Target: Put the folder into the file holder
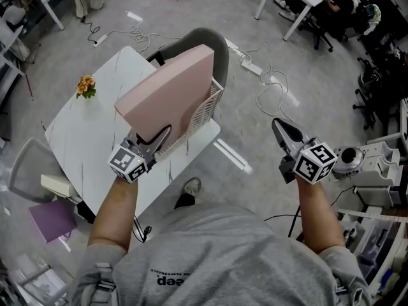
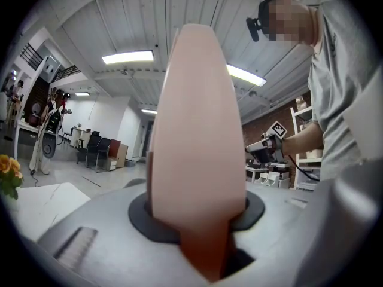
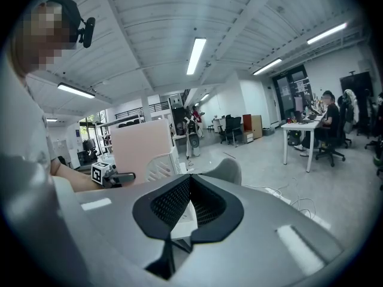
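Note:
A thick pink folder [image 1: 172, 88] stands tilted in the white slatted file holder [image 1: 197, 116] at the near edge of the white table [image 1: 89, 132]. My left gripper [image 1: 156, 142] is shut on the folder's lower near corner. In the left gripper view the folder [image 2: 197, 130] fills the gap between the jaws. My right gripper [image 1: 280, 127] hangs to the right, off the table over the floor, shut with nothing in it. The right gripper view shows the folder [image 3: 140, 145] rising above the holder [image 3: 160, 167].
A small pot of orange flowers [image 1: 86, 85] sits on the table's far left. A grey chair [image 1: 220, 46] stands behind the holder. A purple item [image 1: 52, 220] lies low at the left. Cables and power strips [image 1: 252, 67] trail over the floor, and white equipment [image 1: 376, 161] stands at the right.

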`<action>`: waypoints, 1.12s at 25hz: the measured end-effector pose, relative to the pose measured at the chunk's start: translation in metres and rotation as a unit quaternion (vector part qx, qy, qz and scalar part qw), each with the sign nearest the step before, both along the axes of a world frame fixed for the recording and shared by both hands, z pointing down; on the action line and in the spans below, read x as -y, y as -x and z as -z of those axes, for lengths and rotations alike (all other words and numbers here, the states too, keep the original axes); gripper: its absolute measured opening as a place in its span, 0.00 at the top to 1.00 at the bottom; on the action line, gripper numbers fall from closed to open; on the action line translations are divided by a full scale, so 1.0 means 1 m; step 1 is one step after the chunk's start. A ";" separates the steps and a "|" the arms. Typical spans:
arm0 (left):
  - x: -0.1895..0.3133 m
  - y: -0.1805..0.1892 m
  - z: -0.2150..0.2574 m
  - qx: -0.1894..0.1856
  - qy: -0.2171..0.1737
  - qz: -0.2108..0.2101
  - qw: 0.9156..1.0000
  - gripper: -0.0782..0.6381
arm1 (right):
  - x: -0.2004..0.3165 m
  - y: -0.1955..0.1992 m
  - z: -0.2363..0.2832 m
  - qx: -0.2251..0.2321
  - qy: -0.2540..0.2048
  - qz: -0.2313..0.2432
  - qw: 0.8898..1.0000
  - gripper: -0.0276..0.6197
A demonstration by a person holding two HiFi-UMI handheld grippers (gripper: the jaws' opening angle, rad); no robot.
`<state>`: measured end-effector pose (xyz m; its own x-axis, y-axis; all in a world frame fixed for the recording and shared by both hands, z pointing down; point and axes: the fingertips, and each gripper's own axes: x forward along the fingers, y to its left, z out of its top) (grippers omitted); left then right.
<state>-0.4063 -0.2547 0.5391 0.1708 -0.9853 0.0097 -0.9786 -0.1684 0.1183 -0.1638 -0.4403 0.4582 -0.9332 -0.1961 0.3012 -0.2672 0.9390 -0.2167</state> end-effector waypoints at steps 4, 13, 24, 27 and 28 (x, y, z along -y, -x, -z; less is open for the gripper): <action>0.001 -0.001 -0.010 0.001 0.009 0.002 1.000 0.58 | 0.001 -0.001 -0.001 0.000 0.001 0.001 1.000 0.95; -0.005 0.001 -0.054 0.037 0.090 0.015 0.995 0.52 | 0.000 -0.006 -0.005 -0.001 0.004 0.000 1.000 0.95; -0.014 -0.002 -0.056 0.042 0.111 0.042 0.992 0.49 | 0.000 -0.015 0.004 0.007 -0.001 0.002 1.000 0.95; -0.021 -0.002 -0.055 0.042 0.117 0.058 0.991 0.48 | -0.001 -0.019 0.008 0.010 -0.003 0.004 1.000 0.95; -0.024 -0.003 -0.054 0.041 0.117 0.064 0.990 0.48 | -0.001 -0.021 0.009 0.012 -0.003 0.005 1.000 0.95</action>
